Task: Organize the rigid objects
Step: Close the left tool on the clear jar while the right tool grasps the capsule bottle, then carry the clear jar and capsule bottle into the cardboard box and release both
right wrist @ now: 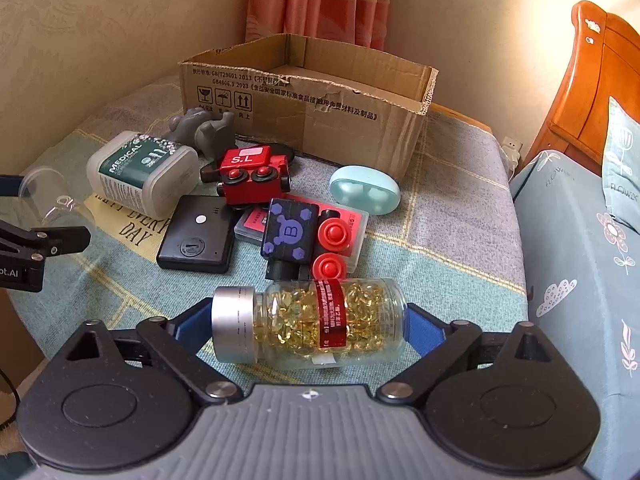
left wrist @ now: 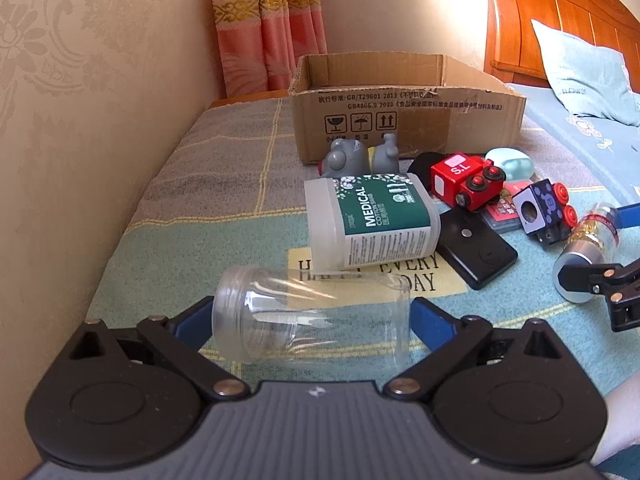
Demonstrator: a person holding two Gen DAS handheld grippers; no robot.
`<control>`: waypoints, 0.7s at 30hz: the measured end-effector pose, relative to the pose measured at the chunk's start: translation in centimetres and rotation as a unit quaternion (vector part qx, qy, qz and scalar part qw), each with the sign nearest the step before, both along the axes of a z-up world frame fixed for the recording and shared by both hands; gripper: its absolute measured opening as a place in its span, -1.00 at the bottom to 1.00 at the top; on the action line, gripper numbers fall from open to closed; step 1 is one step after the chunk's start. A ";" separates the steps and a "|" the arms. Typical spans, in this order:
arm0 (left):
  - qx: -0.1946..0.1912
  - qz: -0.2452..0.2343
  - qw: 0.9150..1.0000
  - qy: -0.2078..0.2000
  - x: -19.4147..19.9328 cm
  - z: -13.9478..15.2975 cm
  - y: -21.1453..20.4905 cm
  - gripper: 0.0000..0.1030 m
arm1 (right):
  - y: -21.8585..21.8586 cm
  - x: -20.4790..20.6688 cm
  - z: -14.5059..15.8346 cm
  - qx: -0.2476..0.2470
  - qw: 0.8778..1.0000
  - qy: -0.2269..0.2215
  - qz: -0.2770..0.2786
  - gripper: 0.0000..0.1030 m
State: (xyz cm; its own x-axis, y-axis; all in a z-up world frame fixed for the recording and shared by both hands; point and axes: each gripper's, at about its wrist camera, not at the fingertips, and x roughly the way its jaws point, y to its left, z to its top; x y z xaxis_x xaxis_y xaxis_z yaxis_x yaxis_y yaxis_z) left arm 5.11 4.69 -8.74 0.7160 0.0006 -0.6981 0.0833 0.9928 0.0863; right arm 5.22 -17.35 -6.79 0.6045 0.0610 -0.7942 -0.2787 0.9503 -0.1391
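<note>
Left claw (left wrist: 312,316): spread wide, blue pads flanking a clear empty jar (left wrist: 310,316) lying on its side; whether the pads press on the ends cannot be told. Right claw (right wrist: 310,322): likewise spread, straddling a capsule bottle (right wrist: 308,322) with silver cap, also on its side; contact equally unclear. Beyond the jar at 12 o'clock: cotton swab tub (left wrist: 370,220), green label, toppled. At 1 o'clock from it: black flat device (left wrist: 476,252), red toy block (left wrist: 466,184), purple toy block (right wrist: 290,232) with red wheels, red card case (right wrist: 352,220) beneath, mint oval case (right wrist: 364,190). Grey figurines (left wrist: 360,156) against the carton's front wall. Cardboard box (left wrist: 404,120) at 12 o'clock, far end of the bed, open-topped, apparently holding none of the listed items. Progress judged: hardly begun; every item loose outside the box, first two only framed for pickup. Surface: bed with checked blanket (left wrist: 224,168), printed lettering patch. Room: patterned cream wall at 9 o'clock, pink curtain (left wrist: 272,28) at 12, wooden headboard (left wrist: 560,20) and pale pillow (left wrist: 580,72) at 2 o'clock.
</note>
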 end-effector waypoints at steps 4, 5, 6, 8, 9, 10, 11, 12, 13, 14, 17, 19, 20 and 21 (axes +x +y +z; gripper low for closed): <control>0.002 -0.001 1.000 0.004 0.2 0.1 0.1 0.76 | 0.2 -0.1 0.1 -0.005 1.000 0.002 0.005 0.90; 0.001 -0.002 1.000 0.006 0.2 0.1 0.2 0.76 | 0.2 -0.1 0.1 -0.006 1.000 0.003 0.006 0.90; -0.002 -0.003 1.000 0.007 0.3 0.1 0.3 0.75 | 0.3 -0.1 0.2 -0.008 1.000 0.005 0.008 0.90; -0.006 -0.009 1.000 0.011 0.3 0.3 0.4 0.75 | 0.4 -0.1 0.2 -0.011 1.000 0.007 0.010 0.90; -0.008 -0.011 1.000 0.014 0.4 0.3 0.4 0.75 | 0.4 -0.1 0.2 -0.011 1.000 0.008 0.010 0.90; -0.011 -0.014 1.000 0.017 0.4 0.4 0.5 0.75 | 0.4 -0.1 0.2 -0.011 1.000 0.010 0.010 0.90; -0.015 -0.017 1.000 0.019 0.4 0.5 0.6 0.75 | 0.4 0.0 0.3 -0.011 1.000 0.012 0.010 0.90; -0.019 -0.021 0.999 0.023 0.5 0.7 0.7 0.75 | 0.5 0.0 0.3 -0.012 1.000 0.014 0.011 0.90; -0.022 -0.025 0.999 0.025 0.5 0.8 0.7 0.74 | 0.5 0.0 0.3 -0.014 1.000 0.015 0.012 0.90; -0.023 -0.030 0.999 0.026 0.5 1.0 0.8 0.74 | 0.5 0.0 0.3 -0.016 1.000 0.017 0.014 0.90; -0.020 -0.042 0.998 0.029 0.4 1.7 0.8 0.74 | 0.6 -0.2 0.4 -0.025 0.999 0.022 0.020 0.90; -0.021 -0.052 0.998 0.031 0.5 2.3 0.8 0.74 | 0.6 -0.2 0.5 -0.025 0.999 0.027 0.022 0.90; -0.020 -0.056 0.998 0.030 0.5 2.6 0.8 0.74 | 0.6 -0.2 0.6 -0.025 0.999 0.029 0.025 0.90; -0.019 -0.060 0.998 0.029 0.6 2.9 0.8 0.74 | 0.6 -0.3 0.8 -0.026 0.999 0.029 0.027 0.90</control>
